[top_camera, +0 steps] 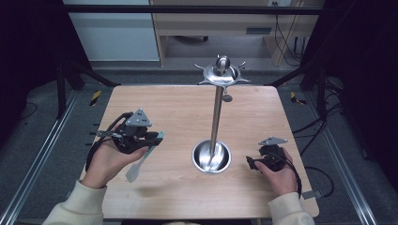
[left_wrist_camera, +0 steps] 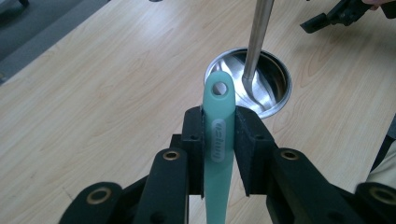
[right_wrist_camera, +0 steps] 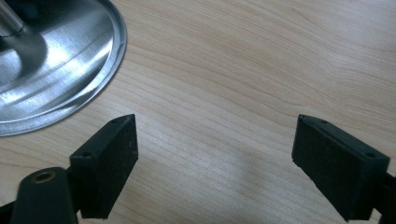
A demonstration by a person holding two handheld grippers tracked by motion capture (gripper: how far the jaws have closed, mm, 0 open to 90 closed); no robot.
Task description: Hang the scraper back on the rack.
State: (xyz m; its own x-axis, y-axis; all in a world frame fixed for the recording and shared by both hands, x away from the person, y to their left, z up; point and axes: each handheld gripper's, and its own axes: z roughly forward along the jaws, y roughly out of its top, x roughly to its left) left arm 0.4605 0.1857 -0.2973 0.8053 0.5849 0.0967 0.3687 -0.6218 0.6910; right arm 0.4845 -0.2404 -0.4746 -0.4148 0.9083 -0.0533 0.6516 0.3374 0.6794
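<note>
Teal silicone, long and flat, is showing between the jaws of the left gripper (left_wrist_camera: 219,154): this is the handle of a teal spatula with a pale grey blade (top_camera: 141,161), and both black pads are pressing on its sides just below the hanging hole. In the high view the left gripper (top_camera: 157,137) is holding the spatula to the left of the polished steel utensil stand (top_camera: 216,117), with the blade slanting down toward the near-left of the stand's round base and its shadow lying on the wood beneath. A strip of bare light wooden table (top_camera: 178,108) is separating the spatula from the base rim.

Right of the stand, the right gripper (top_camera: 252,162) is resting low, near the base but apart from it. Its 2 jaws are standing wide apart with bare wood between them in the right gripper view (right_wrist_camera: 215,154), the base's curved edge (right_wrist_camera: 112,60) lying just beyond the left pad. Open tabletop is stretching behind the stand to the far edge.
</note>
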